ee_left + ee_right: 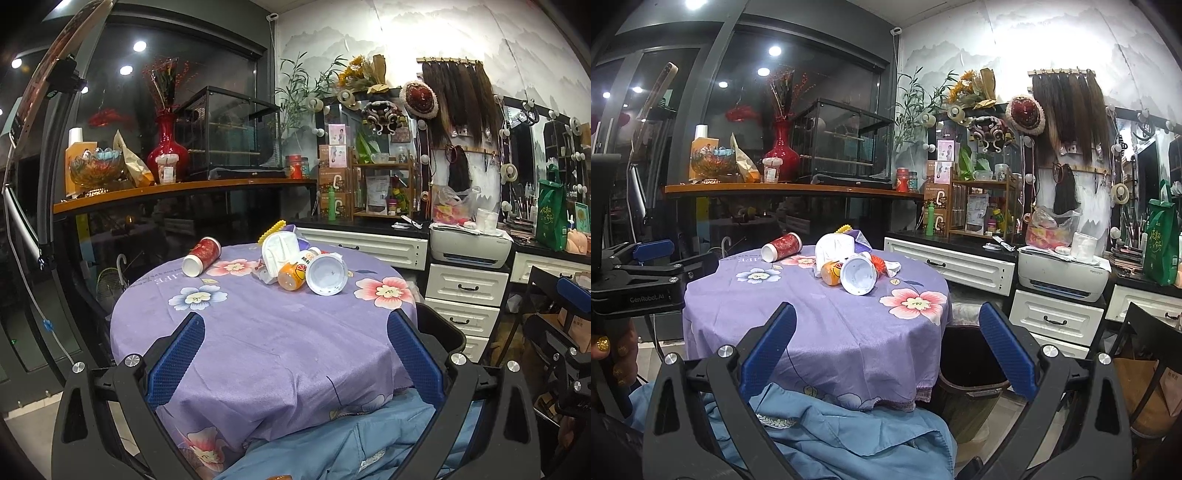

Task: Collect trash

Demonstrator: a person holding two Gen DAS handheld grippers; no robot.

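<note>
On the round table with a purple flowered cloth (pixel 258 339) (pixel 827 325) lies a heap of trash: a red paper cup (pixel 201 255) (pixel 781 246) on its side at the far left, a white tub (pixel 327 275) (pixel 858 275) tipped over, a small orange bottle (pixel 291 275) (pixel 831 272), and a white crumpled bag (pixel 279 245) (pixel 833 245). My left gripper (pixel 295 325) is open near the table's front edge, well short of the trash. My right gripper (pixel 888 317) is open too, over the table's near right side. A dark bin (pixel 967 373) stands on the floor right of the table.
Blue cloth (pixel 831 439) lies in front of the table. White drawers (pixel 465 291) with a printer (pixel 471 245) stand at the right. A wooden shelf (pixel 177 190) behind carries a red vase (pixel 168 147) and a glass case. A hand (pixel 607 354) holds the left gripper.
</note>
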